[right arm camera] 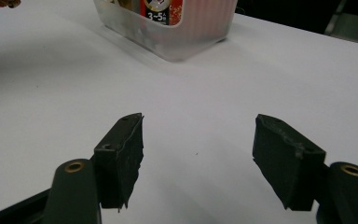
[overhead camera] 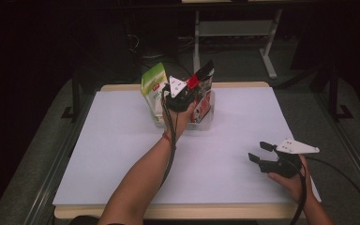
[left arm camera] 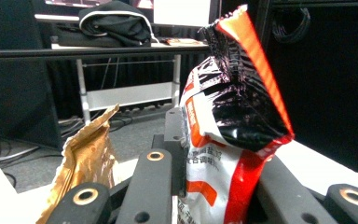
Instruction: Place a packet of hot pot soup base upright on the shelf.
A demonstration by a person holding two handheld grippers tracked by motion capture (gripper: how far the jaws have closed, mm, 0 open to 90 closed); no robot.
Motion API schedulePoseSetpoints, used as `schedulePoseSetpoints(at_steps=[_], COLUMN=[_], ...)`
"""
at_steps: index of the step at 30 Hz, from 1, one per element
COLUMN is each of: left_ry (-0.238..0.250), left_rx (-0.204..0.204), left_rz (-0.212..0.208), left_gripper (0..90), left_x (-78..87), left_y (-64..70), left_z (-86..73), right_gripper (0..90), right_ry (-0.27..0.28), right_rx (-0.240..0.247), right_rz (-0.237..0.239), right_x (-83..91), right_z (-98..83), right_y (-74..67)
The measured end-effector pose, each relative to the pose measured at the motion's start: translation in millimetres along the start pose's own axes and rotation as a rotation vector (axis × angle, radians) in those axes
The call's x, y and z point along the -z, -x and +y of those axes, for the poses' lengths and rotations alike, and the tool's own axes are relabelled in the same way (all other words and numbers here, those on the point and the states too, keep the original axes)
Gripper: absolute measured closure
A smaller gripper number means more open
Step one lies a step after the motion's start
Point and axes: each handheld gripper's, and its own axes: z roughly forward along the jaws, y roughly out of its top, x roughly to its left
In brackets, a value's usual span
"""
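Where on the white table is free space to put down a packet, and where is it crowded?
Free: the wide white sheet left of the left forearm, and the stretch between that forearm and the right tongs. The right edge past the clear bin is bare too. Crowded: the far middle, where the left tongs grip a red-and-black packet beside the green packet.

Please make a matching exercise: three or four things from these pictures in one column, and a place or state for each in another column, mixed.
1. red-and-black snack bag
2. green-and-white packet
3. right hand-held gripper
4. clear plastic bin

a. jaws open over bare white table
b. pinched by the left hand-held gripper
c. holds the packets
d. upright at the bin's left end

Pairs: 1-b, 2-d, 3-a, 4-c
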Motion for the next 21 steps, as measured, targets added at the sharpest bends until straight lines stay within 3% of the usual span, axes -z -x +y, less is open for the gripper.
schedulePoseSetpoints(at_steps=[21], left_ry=[-0.061], left_rx=[-0.086], left_rz=[-0.045], left_gripper=[75.6], left_x=[4.9], left_y=[-2.7], left_z=[2.2], right_gripper=[32.8], right_ry=[-0.021], right_rx=[0.025], right_rz=[-0.005], right_x=[-2.0], right_z=[0.4], right_y=[-2.6])
